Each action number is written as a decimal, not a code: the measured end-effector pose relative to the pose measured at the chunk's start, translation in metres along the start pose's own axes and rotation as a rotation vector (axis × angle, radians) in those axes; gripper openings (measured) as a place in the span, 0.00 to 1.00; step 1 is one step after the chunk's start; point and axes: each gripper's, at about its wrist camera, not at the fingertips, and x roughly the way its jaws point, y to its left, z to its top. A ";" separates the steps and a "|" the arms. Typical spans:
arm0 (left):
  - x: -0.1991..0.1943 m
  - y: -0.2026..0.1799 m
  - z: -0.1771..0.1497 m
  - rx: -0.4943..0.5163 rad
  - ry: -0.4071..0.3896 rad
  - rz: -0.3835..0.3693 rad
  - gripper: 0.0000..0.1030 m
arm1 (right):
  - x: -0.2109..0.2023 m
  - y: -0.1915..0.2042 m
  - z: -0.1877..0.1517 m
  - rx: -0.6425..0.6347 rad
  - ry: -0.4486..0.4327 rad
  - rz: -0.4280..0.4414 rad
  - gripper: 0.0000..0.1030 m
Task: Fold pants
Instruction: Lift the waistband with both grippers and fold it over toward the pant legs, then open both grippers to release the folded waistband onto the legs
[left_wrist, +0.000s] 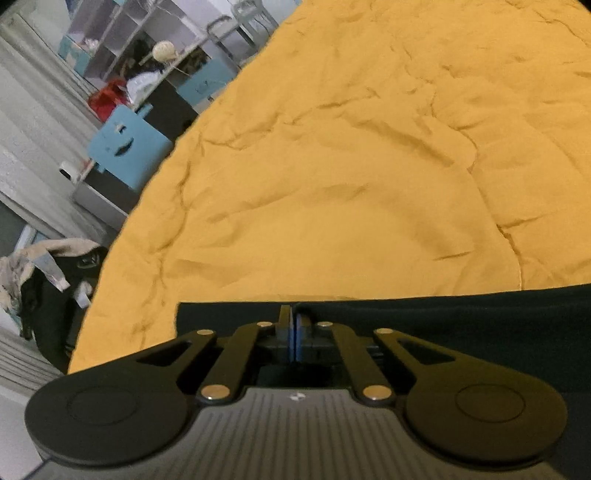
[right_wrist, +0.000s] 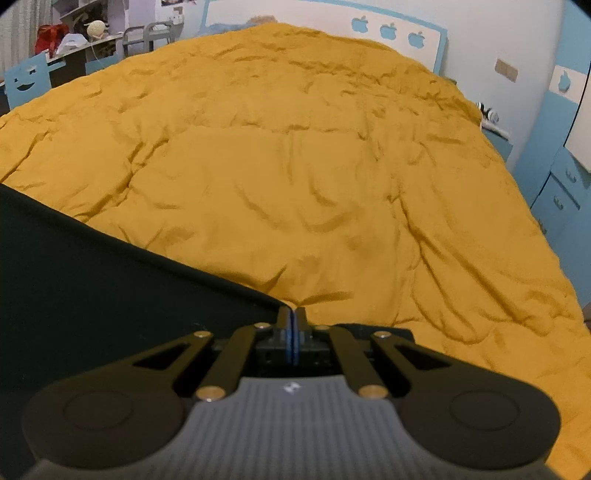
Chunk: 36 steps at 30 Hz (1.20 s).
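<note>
A: Left gripper, jaws?
B: Closed right up, blue pads pressed together, clamped on the top edge of the dark, near-black fabric pants.

A: And the right gripper?
B: Same there. Jaws fully together, pinching the pants at the edge, just where the cloth comes to a point.

A: Where are the pants?
B: Stretched between the two grippers, over the rumpled mustard-yellow quilt covering the bed. In the left wrist view, a dark band across the bottom, with its square left corner beside the gripper and running off to the right. In the right wrist view, filling the lower left, top edge slanting down to the jaws. Whether touching the quilt or hanging clear of it: cannot tell.

A: Anything beside the bed?
B: Left view: a light blue chair back with a cut-out smiling face, and a grey shelf unit behind it. Right view: same chair back at far left, a white wall with a blue border and blue apple shapes, blue drawers at right.
</note>
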 end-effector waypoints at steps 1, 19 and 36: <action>-0.003 0.003 0.000 -0.010 -0.007 0.010 0.00 | -0.005 0.000 0.000 -0.001 -0.013 -0.003 0.00; 0.012 -0.002 0.003 0.011 -0.003 0.070 0.00 | 0.002 -0.003 -0.001 0.040 -0.017 -0.020 0.00; -0.065 0.011 -0.025 -0.076 -0.139 -0.098 0.32 | -0.068 -0.056 -0.024 0.317 -0.027 -0.014 0.42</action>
